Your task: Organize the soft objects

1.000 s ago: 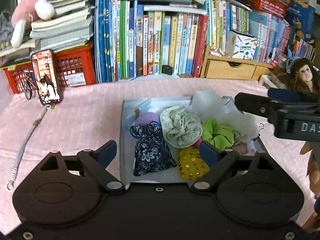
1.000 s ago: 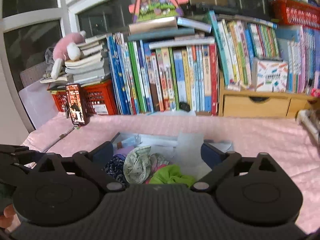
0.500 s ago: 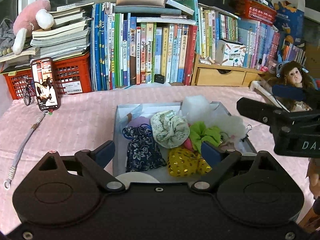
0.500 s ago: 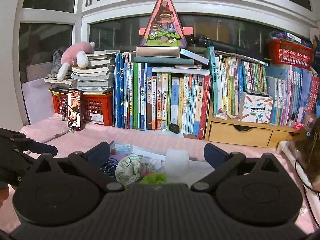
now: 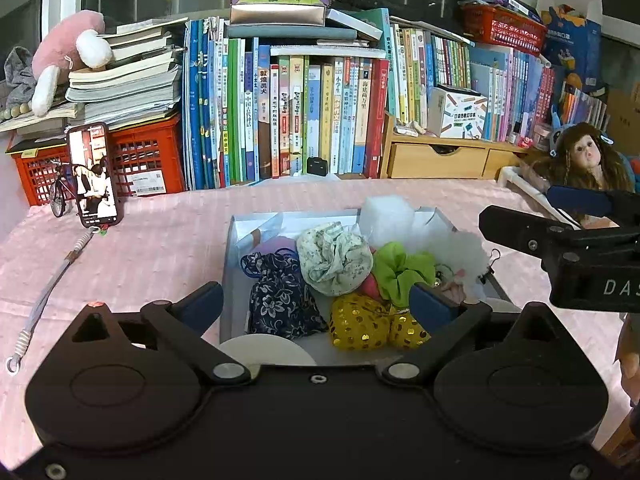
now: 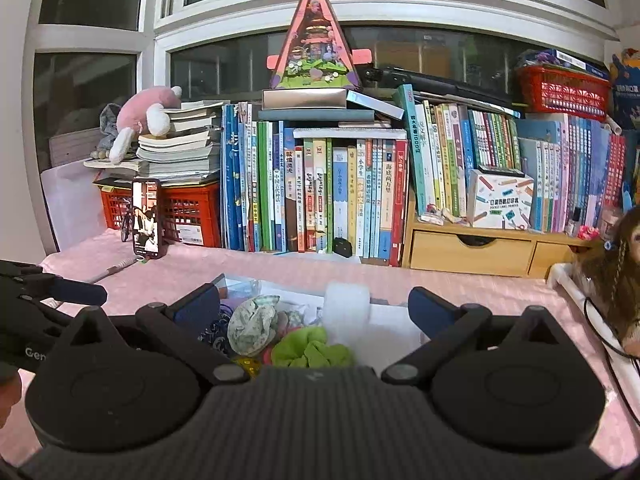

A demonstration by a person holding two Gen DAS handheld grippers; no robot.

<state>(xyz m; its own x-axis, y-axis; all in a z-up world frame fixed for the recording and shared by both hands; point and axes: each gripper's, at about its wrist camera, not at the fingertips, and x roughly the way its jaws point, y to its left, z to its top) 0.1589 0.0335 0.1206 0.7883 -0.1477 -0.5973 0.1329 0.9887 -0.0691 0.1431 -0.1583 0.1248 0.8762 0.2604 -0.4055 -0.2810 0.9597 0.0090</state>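
Note:
A shallow grey box [image 5: 228, 264] lies on the pink cloth and holds several soft things. Among them are a dark blue floral pouch [image 5: 280, 300], a pale floral scrunchie [image 5: 334, 258], a lime green scrunchie [image 5: 402, 270], a gold sequinned pouch [image 5: 360, 326] and a white foam block [image 5: 386, 218]. My left gripper [image 5: 316, 304] hovers over the box's near end, its jaws opening, touching nothing. My right gripper [image 6: 314, 308] stands open at the box's right side, empty, over the same scrunchies [image 6: 252, 326]. It also shows side-on in the left wrist view [image 5: 520, 208].
Behind the box stand a row of books [image 5: 304, 120], a red crate [image 5: 144, 164] and a wooden drawer unit [image 5: 440, 160]. A phone [image 5: 94, 174] stands at the left with a cord [image 5: 52, 284] trailing from it. A doll [image 5: 584, 164] sits at the right.
Both grippers have drawn back from the box and tipped upward, so more of the shelf top and window shows. The left jaws have spread a little wider.

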